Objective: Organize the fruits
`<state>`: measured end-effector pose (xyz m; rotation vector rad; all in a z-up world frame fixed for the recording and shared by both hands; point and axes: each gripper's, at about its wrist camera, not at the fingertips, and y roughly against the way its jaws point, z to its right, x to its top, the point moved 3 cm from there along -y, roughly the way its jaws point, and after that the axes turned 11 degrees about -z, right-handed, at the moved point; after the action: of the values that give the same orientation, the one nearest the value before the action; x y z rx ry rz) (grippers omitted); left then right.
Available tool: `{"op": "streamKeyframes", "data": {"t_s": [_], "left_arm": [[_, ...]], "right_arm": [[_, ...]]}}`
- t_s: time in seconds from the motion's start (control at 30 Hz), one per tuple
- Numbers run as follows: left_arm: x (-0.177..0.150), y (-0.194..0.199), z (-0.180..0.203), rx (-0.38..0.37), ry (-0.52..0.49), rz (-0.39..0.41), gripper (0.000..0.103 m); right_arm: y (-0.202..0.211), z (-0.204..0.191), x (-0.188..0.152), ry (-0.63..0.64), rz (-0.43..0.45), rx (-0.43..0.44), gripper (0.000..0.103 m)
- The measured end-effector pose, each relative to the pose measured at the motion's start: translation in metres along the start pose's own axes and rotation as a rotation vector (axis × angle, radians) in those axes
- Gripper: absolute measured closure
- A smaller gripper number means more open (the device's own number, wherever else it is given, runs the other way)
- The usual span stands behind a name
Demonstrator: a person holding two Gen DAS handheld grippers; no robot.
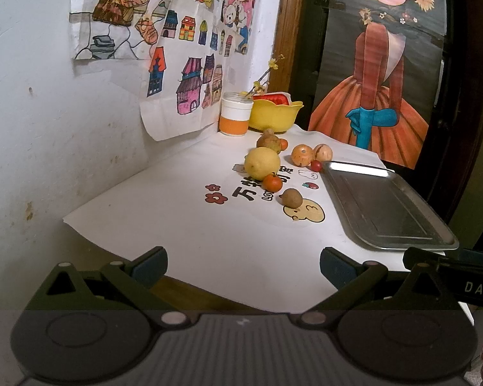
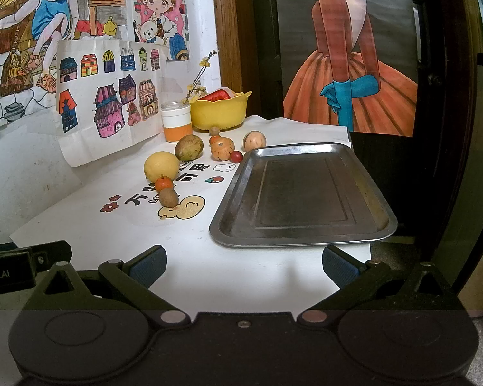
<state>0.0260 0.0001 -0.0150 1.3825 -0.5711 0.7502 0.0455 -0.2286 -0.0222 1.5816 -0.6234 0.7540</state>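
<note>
Both my left jaws (image 1: 243, 267) and right jaws (image 2: 244, 265) hang spread wide and empty above the near edge of the white-covered surface (image 2: 183, 257). Ahead of the right jaws lies the empty rectangular steel tray (image 2: 306, 244). Left of it the fruits cluster: big yellow lemon (image 2: 161, 166), small orange tangerine (image 2: 164, 183), brown kiwi (image 2: 168, 197). Beyond them stand a yellow plastic bowl (image 2: 220, 112) and an orange-banded white jar (image 2: 175, 122).

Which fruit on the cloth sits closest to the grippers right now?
The small brown round fruit on the yellow duck print, in front of the little orange; every other fruit lies farther back.
</note>
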Motion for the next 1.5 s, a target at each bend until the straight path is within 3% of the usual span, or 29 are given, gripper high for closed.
{"op": "streamKeyframes", "data": {"t_s": [1.5], "left_arm": [[0.006, -0.018, -0.004, 0.003, -0.007, -0.058, 0.000]], "right_arm": [[-0.013, 0.002, 0.000, -0.015, -0.047, 0.012, 0.000]]}}
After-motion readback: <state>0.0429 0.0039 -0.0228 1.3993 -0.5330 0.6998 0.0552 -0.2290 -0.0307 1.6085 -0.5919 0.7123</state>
